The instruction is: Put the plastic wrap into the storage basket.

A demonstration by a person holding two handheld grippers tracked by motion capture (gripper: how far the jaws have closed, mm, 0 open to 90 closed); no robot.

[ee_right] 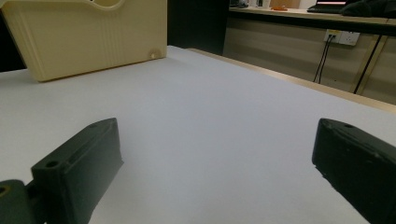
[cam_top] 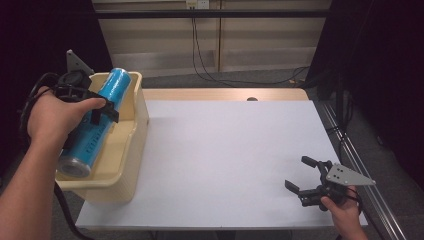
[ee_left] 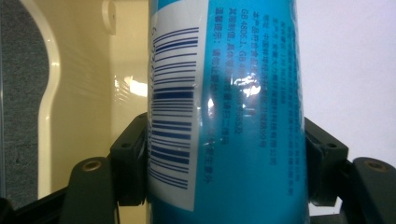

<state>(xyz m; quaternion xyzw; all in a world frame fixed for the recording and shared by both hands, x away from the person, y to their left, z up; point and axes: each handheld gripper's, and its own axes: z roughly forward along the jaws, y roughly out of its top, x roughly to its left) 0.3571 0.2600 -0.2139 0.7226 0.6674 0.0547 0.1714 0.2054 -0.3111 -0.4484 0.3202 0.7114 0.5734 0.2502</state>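
Note:
A long blue can (cam_top: 97, 120) with a barcode label lies tilted over the cream plastic basket (cam_top: 131, 135) at the table's left edge. My left gripper (cam_top: 102, 107) is shut on the blue can (ee_left: 229, 112) around its middle, both jaws pressing its sides, with the basket's inner wall (ee_left: 84, 93) behind it. My right gripper (cam_top: 300, 172) rests low at the table's front right, open, with nothing between its jaws. The right gripper view looks across the white tabletop (ee_right: 210, 116) toward the basket (ee_right: 88, 37).
The white table surface (cam_top: 225, 150) stretches between basket and right gripper. A wooden strip (cam_top: 225, 94) edges the far side, with cables and a wall panel behind. A metal rail (cam_top: 350, 150) runs along the right edge.

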